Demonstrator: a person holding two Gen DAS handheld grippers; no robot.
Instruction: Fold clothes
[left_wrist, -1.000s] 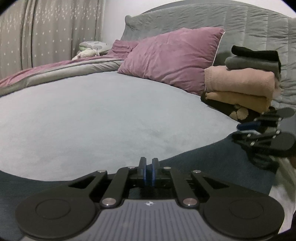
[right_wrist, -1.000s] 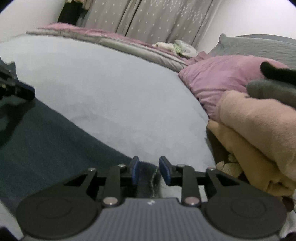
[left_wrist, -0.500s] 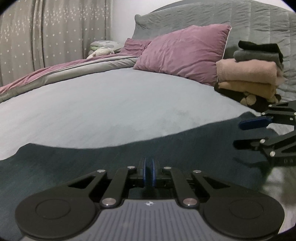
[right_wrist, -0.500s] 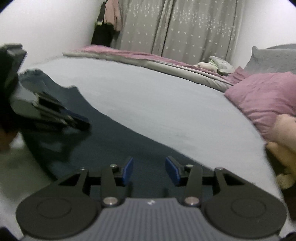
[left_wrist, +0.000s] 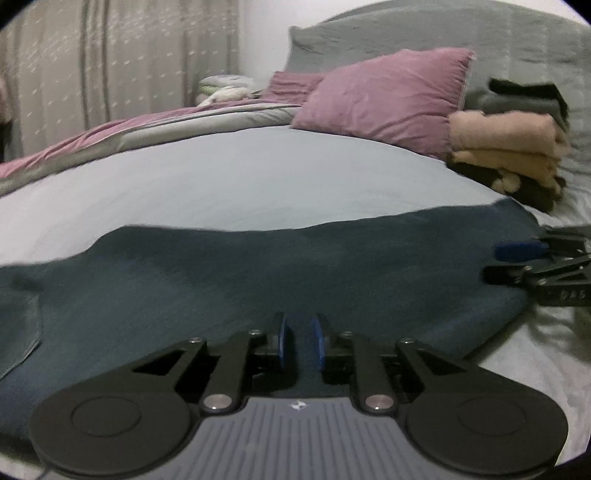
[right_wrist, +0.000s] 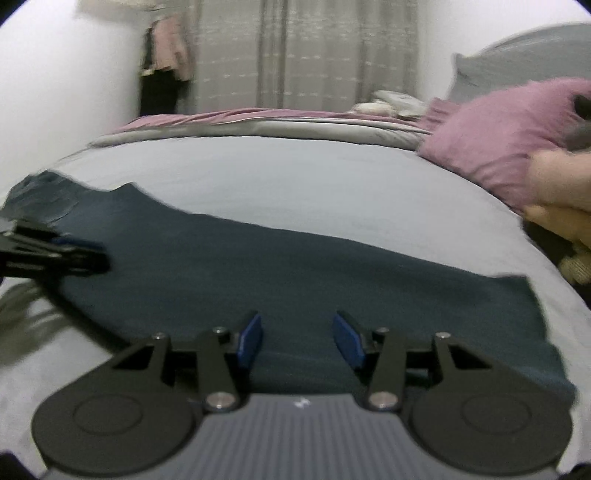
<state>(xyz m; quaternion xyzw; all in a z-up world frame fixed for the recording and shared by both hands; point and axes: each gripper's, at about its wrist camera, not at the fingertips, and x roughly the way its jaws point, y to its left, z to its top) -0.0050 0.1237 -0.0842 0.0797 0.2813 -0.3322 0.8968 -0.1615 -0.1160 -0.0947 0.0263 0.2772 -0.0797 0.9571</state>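
Across the pale grey bedsheet (left_wrist: 258, 184), a dark teal knit garment (left_wrist: 277, 273) lies spread flat. Left gripper (left_wrist: 300, 345): blue pads narrowly parted, empty, over the garment's near edge. Right gripper (right_wrist: 300, 339): pads wide apart, empty, likewise. Folded clothes stack (left_wrist: 509, 147) at 2 o'clock beside a mauve pillow (left_wrist: 388, 99).

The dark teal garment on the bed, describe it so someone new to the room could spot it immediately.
Start at the bed with its pale grey sheet. The dark teal garment lies spread flat across the near part, in front of the mauve pillow. Unlike the stack of folded clothes by the headboard, it is unfolded and alone.
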